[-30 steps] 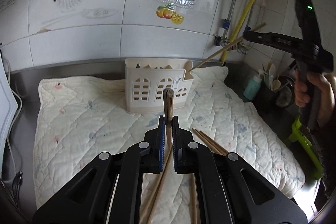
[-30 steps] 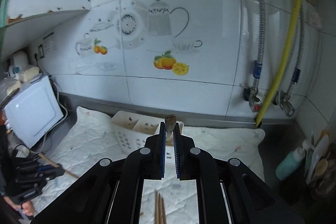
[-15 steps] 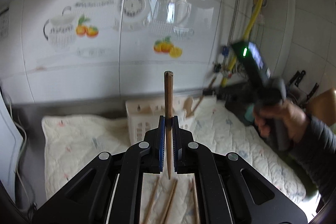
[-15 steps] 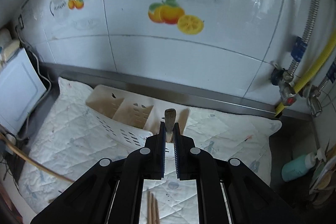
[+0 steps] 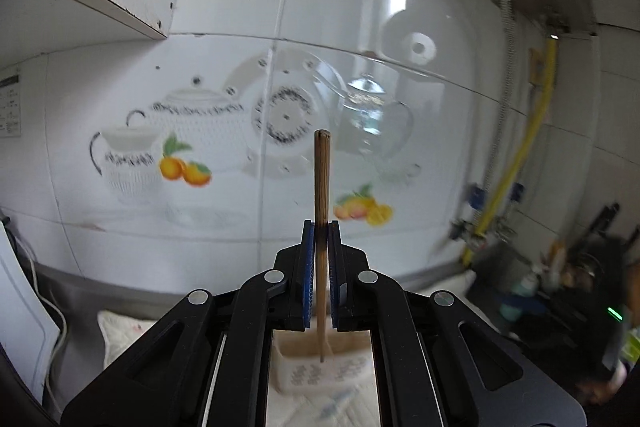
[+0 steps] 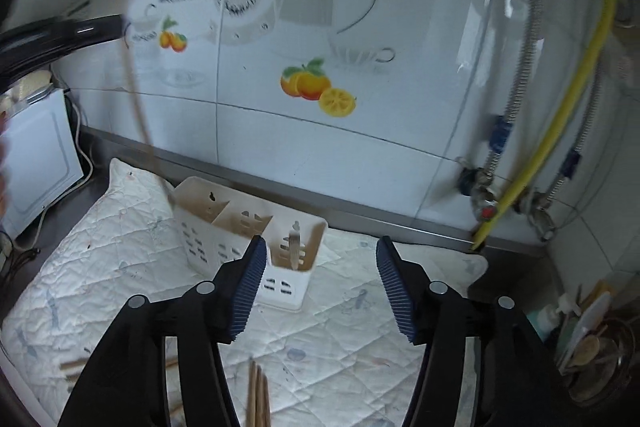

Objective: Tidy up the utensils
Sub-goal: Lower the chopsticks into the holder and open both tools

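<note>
Right gripper (image 6: pixel 320 279): the jaws have just been opening and now stand wide apart, nothing between the blue fingers (image 6: pixel 250 287).
Left gripper (image 5: pixel 320 267): fingers (image 5: pixel 307 275) closed on one wooden chopstick (image 5: pixel 321 187), which stands upright through the pads, its blunt end above them and its thin end hanging below, over the holder.
Loose chopsticks (image 6: pixel 258 395): a small bundle lies on the quilted mat near the front edge of the bench, seen between the right gripper's arms; a few more lie at the mat's front left (image 6: pixel 76 367).
Quilted mat (image 6: pixel 120 267): white, padded, covers most of the bench and carries the holder.
Utensil holder (image 6: pixel 244 239): white plastic caddy with slotted walls and three compartments, standing on the mat towards the back edge of the bench, just short of the wall.
Chopstick in holder (image 6: pixel 295 247): one stick stands in the right-hand compartment, its top showing above the rim, blurred.
Held chopstick, right view (image 6: pixel 138 99): blurred; its lower end is at the holder's left corner; whether inside the left compartment cannot be told.
Wall (image 6: pixel 360 127): white tiles with teapot and orange decals.
Yellow hose (image 6: pixel 560 99): runs down the wall at the back right corner, beside metal pipes.
White appliance (image 6: pixel 36 155): stands at the left edge of the bench.
</note>
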